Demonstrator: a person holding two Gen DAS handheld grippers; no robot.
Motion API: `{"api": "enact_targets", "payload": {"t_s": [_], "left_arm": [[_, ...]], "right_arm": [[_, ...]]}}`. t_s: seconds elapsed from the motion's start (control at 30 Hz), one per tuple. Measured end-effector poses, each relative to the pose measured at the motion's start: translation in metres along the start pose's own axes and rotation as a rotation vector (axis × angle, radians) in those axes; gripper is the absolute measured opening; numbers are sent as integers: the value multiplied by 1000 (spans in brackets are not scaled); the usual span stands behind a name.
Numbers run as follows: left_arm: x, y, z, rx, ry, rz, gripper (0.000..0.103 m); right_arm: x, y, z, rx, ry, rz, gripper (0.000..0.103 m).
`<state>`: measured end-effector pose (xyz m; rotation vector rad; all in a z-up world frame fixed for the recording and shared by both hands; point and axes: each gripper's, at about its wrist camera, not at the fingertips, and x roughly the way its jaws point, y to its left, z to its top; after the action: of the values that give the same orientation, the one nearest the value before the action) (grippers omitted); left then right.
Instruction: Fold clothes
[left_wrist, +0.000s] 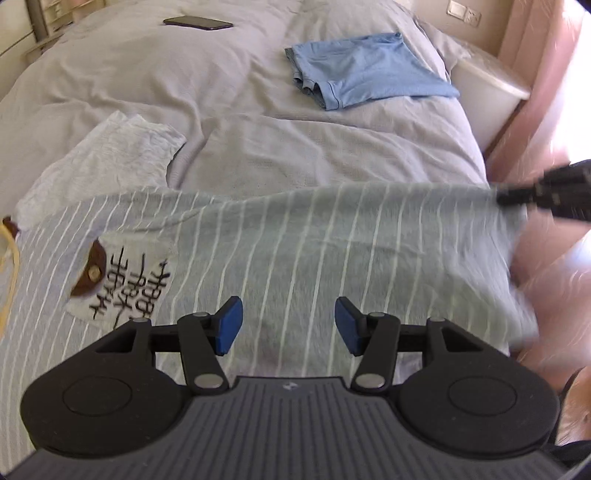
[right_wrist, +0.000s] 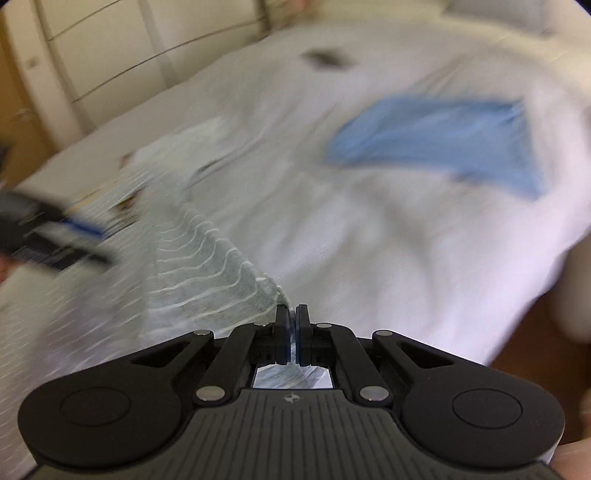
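A grey shirt with thin white stripes (left_wrist: 295, 251) lies spread across the near part of the bed, its printed chest pocket (left_wrist: 125, 284) at the left. My left gripper (left_wrist: 288, 325) hovers open just above the shirt's middle, nothing between its blue pads. My right gripper (right_wrist: 291, 321) is shut on the striped shirt's edge (right_wrist: 221, 273), lifting it into a ridge; in the left wrist view it shows as a dark blurred shape (left_wrist: 546, 192) at the shirt's far right corner. The right wrist view is blurred by motion.
A folded blue garment (left_wrist: 369, 70) lies further up the bed on the right. A crumpled white cloth (left_wrist: 107, 158) sits at the left. A dark phone (left_wrist: 197, 22) rests near the head of the bed. A white nightstand (left_wrist: 487, 96) and a pink curtain (left_wrist: 535, 74) flank the right side.
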<state>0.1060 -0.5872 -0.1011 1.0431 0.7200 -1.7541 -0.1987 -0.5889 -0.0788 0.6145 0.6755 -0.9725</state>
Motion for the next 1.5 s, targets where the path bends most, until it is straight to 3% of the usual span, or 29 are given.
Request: {"api": "enact_targets", "payload": {"t_s": [0.13,0.37,0.5,0.77,1.07,1.17,1.3,1.4,1.5], "left_arm": [[0,-3,-2,-28,-7,-1,50],[11,10,19,-38,-58,24,51],[15,43,45,-55,-95,93,51],[36,108,96,-111,-65,270,52],[118,86,146,185,-47,374,51],[144,90,149,241,1,381,42],[153,95,148,277,32,333,14],[142,101,151,272,27,276,12],[138,111,150,280,28,260,19]], "right_arm": [[12,5,-6,-52,72,25,1],[25,-1,-15,16,132,29,2],[29,-11,-8,52,153,16,8],[34,-12,-2,54,208,67,8],[48,-16,0,49,252,85,8],[53,-20,-2,75,241,77,16],[64,-20,-6,74,246,74,19],[68,-20,-3,66,255,73,19],[65,-20,1,45,261,70,18]]}}
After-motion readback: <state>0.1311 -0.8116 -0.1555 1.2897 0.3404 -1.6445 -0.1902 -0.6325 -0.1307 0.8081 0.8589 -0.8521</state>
